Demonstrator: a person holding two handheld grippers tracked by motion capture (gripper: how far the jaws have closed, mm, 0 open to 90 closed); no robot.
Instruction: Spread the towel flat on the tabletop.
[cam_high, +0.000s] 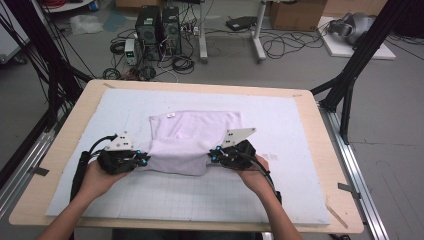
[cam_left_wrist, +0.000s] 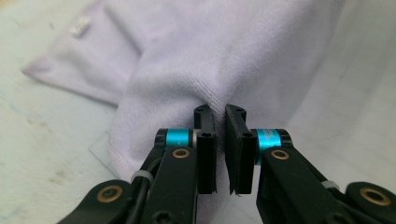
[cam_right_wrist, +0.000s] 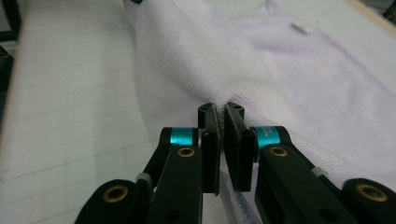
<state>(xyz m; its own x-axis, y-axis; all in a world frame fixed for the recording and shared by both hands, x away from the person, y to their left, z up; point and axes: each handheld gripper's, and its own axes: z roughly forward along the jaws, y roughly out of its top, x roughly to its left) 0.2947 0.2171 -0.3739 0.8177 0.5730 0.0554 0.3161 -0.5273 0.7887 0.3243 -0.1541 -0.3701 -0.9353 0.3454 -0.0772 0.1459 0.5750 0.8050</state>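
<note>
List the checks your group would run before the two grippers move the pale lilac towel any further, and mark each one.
1. Left gripper shut on the pale lilac terry towel: ok.
2. Right gripper shut on its near edge: ok.
3. Both grips at matching near corners: ok.
4. Towel lying flat: not ok, it is bunched between the grippers.
5. White grid mat bare beyond the towel: ok.
6. How many layers each grip holds: cannot tell.

light: even, bright overhead | shadows: soft, faint | glare: none | gripper views: soft focus, far background blurred
</note>
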